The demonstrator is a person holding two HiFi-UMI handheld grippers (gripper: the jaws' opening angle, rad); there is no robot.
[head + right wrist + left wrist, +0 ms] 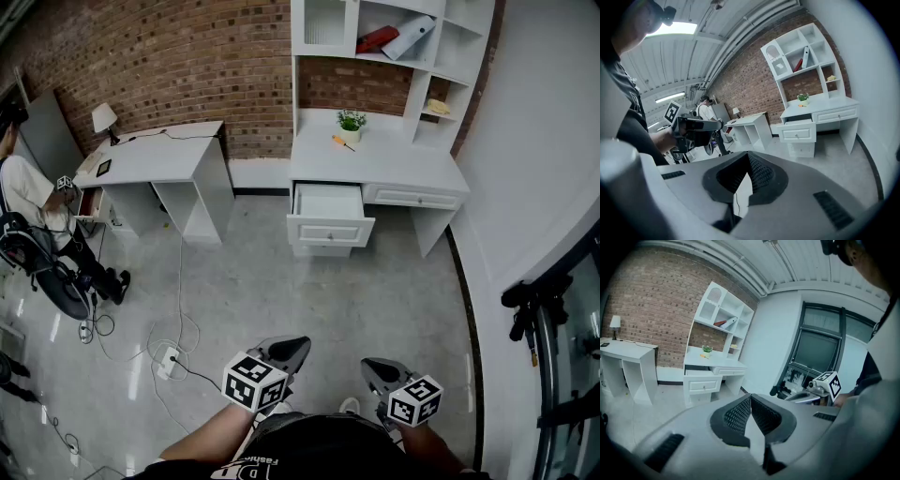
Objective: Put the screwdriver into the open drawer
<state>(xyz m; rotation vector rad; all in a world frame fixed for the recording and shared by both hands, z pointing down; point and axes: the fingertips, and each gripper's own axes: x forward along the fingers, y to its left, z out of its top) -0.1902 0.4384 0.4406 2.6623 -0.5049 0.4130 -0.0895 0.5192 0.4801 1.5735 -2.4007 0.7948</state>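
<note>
Screwdriver (343,142) lies on the desk (412,169) at approx 7 o'clock of the plant (352,122), w/ the open drawer (328,202) at its 6 o'clock. Left gripper (291,349) & right gripper (380,367) hang well apart from it, jaws pressed together, nothing in either. I'd say: walk in, spread one gripper's jaws, pinch the handle crosswise, then lower it clear of the drawer front.

Your left gripper (296,344) and right gripper (369,365) sit side by side close in front of you, angled slightly downward. Both have their jaws pressed together with nothing between them.
</note>
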